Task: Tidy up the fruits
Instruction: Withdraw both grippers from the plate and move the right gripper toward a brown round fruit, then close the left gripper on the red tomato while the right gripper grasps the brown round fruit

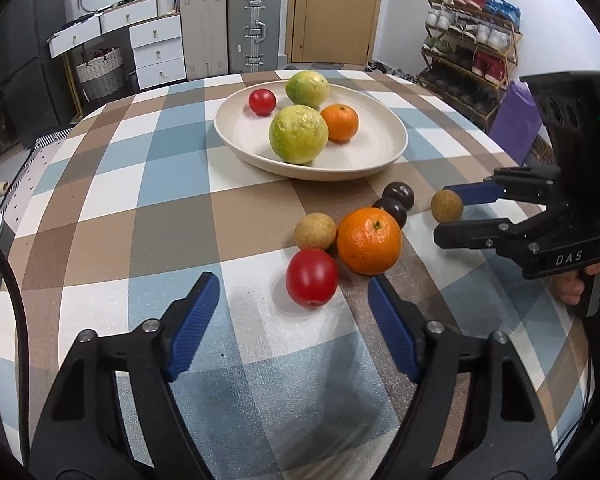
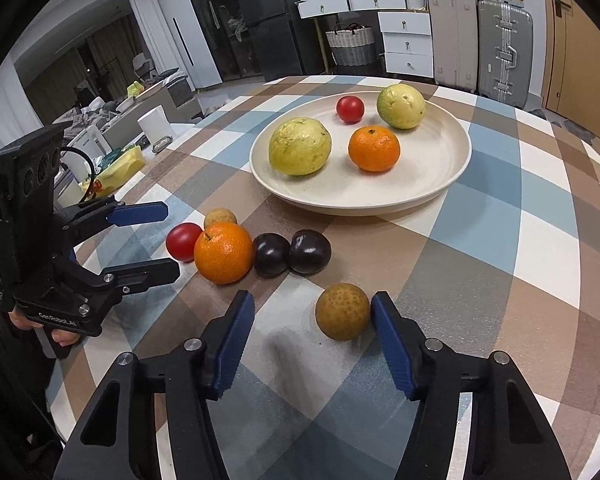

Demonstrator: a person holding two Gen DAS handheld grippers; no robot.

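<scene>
A cream plate holds two green guavas, a small orange and a red tomato. Loose on the checked tablecloth lie a red tomato, a large orange, two dark plums, and two brown round fruits. My left gripper is open, its fingers either side of the tomato. My right gripper is open around the brown fruit, which touches its right finger.
The round table's edge curves on the left and right. Off the table stand suitcases, white drawers, a shoe rack and a cluttered side table.
</scene>
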